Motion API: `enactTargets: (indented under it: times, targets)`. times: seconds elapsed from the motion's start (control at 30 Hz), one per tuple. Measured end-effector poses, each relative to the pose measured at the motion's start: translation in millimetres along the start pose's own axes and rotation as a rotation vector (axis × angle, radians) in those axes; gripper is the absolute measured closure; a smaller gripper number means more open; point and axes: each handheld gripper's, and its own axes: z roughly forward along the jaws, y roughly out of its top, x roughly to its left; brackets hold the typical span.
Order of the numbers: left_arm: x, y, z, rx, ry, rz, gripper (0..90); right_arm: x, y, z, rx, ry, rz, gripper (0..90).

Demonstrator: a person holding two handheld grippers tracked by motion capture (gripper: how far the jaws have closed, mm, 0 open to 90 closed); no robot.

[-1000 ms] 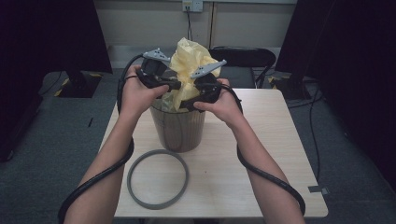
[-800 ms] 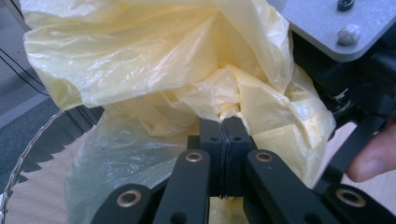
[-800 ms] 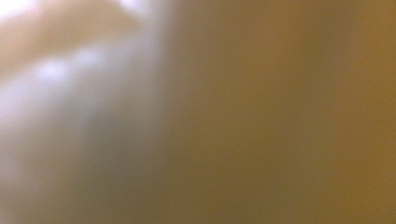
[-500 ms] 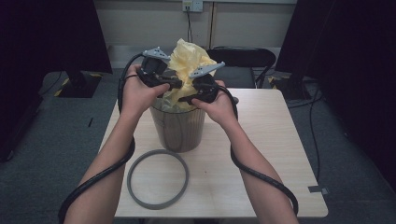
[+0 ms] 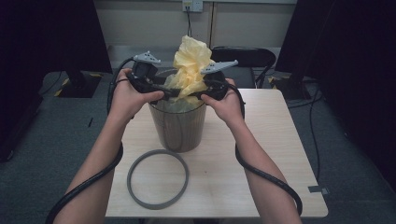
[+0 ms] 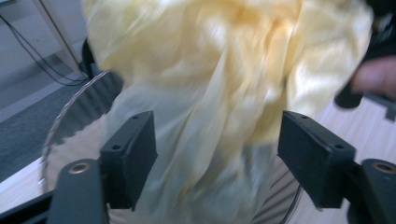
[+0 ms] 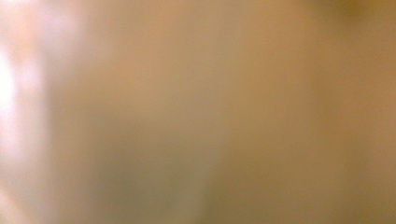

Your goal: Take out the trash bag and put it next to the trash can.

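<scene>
A crumpled yellow bag rises out of a brown round bin on the table. My left gripper reaches in from the left at the bag's neck. In the left gripper view its jaws have just been opening and stand apart, with the bag between them and untouched by the pads. My right gripper comes from the right into the same bunch, and its jaws have just been closing on it. Blurred yellow bag film lies against the right gripper view's lens.
A grey ring lies flat on the wooden table in front of the bin. A dark chair stands behind the table. The bin's rim curves at the left of the left gripper view.
</scene>
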Motion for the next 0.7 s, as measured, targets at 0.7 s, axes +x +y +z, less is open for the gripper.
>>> enactTargets:
  times: [0.7]
  targets:
    - [8.4,-37.3,-19.0,0.011,0.010,-0.026,20.9,-3.0,-0.7,-26.2,-0.085,-0.031,0.034,86.1]
